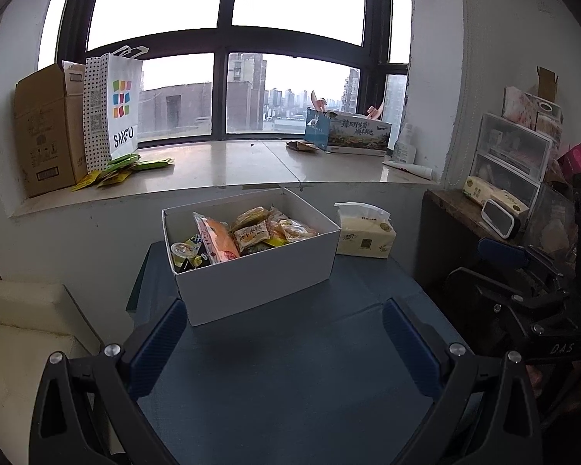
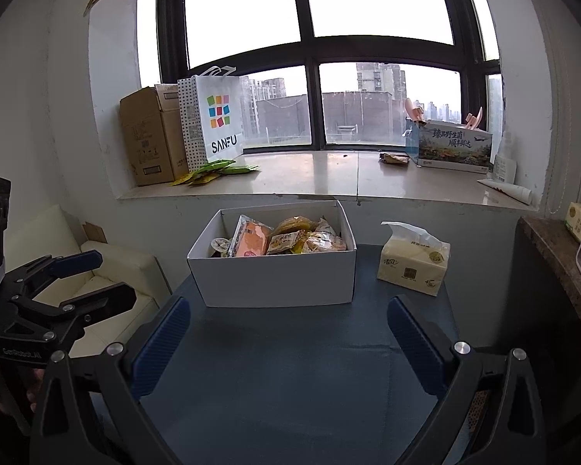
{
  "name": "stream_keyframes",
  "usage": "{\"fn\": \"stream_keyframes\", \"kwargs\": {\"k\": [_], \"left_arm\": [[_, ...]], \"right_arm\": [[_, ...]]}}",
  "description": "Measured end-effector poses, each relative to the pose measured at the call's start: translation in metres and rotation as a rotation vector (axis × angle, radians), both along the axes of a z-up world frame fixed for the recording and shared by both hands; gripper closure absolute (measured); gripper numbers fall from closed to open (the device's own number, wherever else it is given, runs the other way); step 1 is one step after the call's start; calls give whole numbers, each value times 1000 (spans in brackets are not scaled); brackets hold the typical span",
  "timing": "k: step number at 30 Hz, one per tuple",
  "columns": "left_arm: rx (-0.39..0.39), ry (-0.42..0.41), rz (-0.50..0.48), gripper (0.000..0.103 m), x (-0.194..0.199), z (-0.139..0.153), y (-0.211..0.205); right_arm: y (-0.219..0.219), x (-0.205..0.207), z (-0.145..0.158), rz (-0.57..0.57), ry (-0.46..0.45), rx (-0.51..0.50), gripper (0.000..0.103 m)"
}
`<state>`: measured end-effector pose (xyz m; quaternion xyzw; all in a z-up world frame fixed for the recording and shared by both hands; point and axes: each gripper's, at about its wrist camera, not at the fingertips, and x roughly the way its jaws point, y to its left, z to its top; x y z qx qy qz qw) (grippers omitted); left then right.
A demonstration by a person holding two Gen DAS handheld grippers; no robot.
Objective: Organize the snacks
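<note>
- A white box (image 1: 251, 271) stands on a dark blue counter (image 1: 290, 368) below a wide window, filled with wrapped snacks (image 1: 251, 232).
- An orange packet (image 1: 217, 240) leans near the left end of the box; yellow and brown packets crowd its right part.
- The left wrist view shows a small clear cup (image 1: 182, 250) lying in the box's near left corner; in the right wrist view it sits low at the left, partly hidden by the box wall.
- The left tool (image 1: 284, 345) hovers over the bare counter in front of the box, its blue pads spread wide and gripping nothing.
- The right tool (image 2: 288, 345) does likewise, pads spread wide and empty.
- Each view catches the other tool at its edge.
- A yellow tissue pack (image 1: 366, 238) rests on the counter just right of the box.
- On the windowsill (image 1: 232, 166) are a cardboard carton (image 1: 46, 128), a SANFU bag (image 1: 112, 104), green packets (image 1: 128, 166) and a printed box (image 1: 358, 135).
- Only the left wrist view shows clear plastic drawers (image 1: 511, 151) on a side shelf at the right.
- The right wrist view shows more of a cream sofa (image 2: 108, 271) at the left.
</note>
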<state>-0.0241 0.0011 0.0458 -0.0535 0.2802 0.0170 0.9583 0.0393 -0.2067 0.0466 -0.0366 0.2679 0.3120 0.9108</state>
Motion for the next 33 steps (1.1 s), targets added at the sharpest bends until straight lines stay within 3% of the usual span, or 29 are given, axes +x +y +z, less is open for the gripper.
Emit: {"fn": "stream_keyframes", "kwargs": {"k": [33], "left_arm": [[0, 0, -8, 0, -2, 2, -2]], "right_arm": [[1, -1, 0, 13, 1, -1, 0]]}}
